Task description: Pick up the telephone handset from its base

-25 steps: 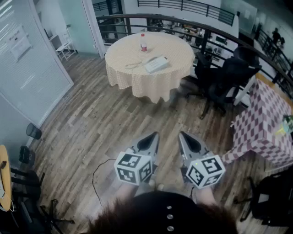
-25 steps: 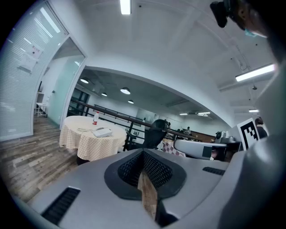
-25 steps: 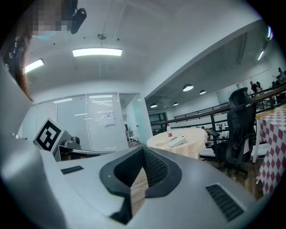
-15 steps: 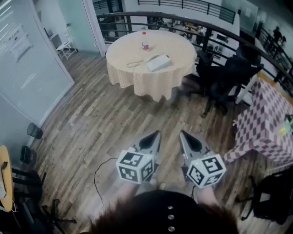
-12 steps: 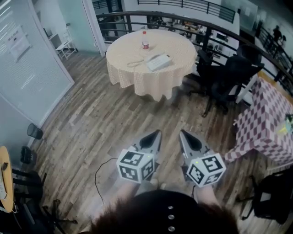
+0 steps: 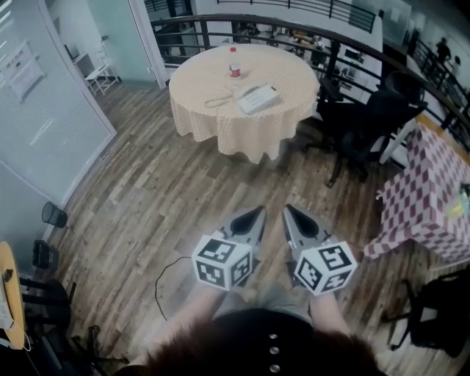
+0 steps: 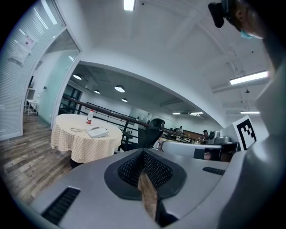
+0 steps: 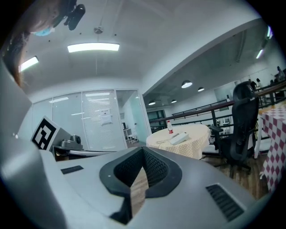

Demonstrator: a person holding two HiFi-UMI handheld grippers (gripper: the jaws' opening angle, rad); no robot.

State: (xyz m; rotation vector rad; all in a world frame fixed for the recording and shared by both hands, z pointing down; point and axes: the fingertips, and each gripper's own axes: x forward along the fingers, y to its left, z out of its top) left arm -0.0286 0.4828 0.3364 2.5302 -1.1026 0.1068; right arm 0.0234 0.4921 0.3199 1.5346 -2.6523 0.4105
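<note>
Where the person stands: on the plank floor, well apart from the round tabletop, both tools held low in front of the body.
Left tool: jaws brought fully together with nothing between them; it points toward the tabletop.
Right tool: just beside the left one and roughly parallel to it; its jaws are likewise drawn together and hold nothing.
Cable: thin and dark, looping on the floor just left of the left tool's marker cube.
Bin: black mesh, standing by the glass wall at the left; what is in it cannot be made out.
Tabletop: round, draped in a pale checked cloth, across the floor ahead.
Telephone handset: white, lying on its base toward the near middle of the tabletop; the cord curls on the cloth to the left.
Bottle: small, with red cap and red label, upright behind the telephone and apart from it; its contents cannot be told.
Beyond: black office chairs right of the tabletop, a dark railing behind it, and a red-and-white checked table at the right edge.
</note>
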